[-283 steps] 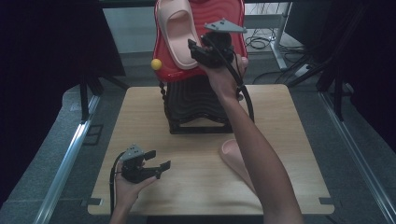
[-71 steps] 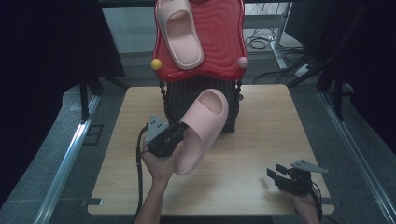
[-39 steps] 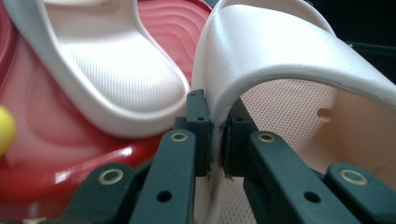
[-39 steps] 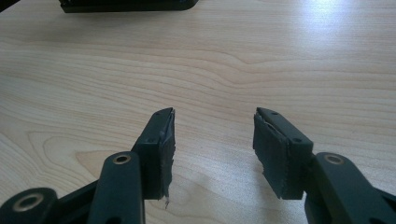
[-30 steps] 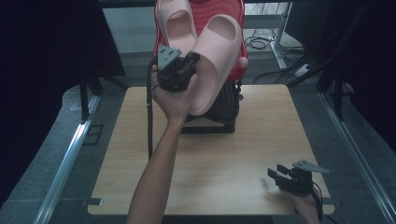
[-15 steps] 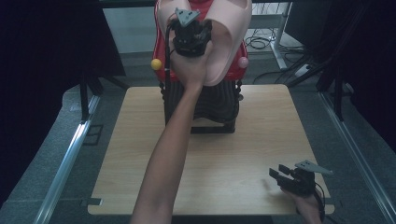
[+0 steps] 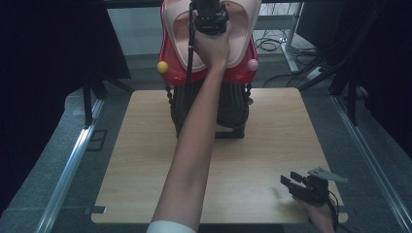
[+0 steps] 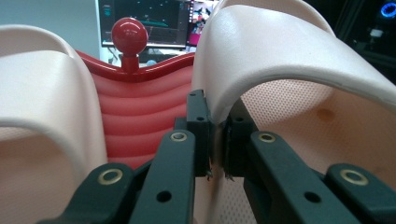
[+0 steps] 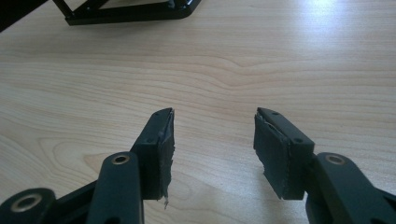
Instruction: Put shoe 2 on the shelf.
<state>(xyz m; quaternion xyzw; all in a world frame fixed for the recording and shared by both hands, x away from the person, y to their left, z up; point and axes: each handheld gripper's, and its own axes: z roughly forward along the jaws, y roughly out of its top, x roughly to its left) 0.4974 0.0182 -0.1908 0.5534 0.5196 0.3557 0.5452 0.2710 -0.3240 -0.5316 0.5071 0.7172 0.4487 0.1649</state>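
Claw point(image 8: 217, 140) of the left hand pinches the strap edge of the pale pink foam slipper point(image 8: 289, 60), held high at the far red ribbed rack point(image 8: 140, 107), right of its mate point(image 8: 42, 93). Best press the sole flat against the ribs before letting go. Right claw point(image 9: 212, 149) gapes empty over the wooden surface point(image 9: 233, 56), near right.

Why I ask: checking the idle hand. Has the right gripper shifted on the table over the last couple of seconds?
No. The right gripper sits near the table's front right corner, as before, jaws open.
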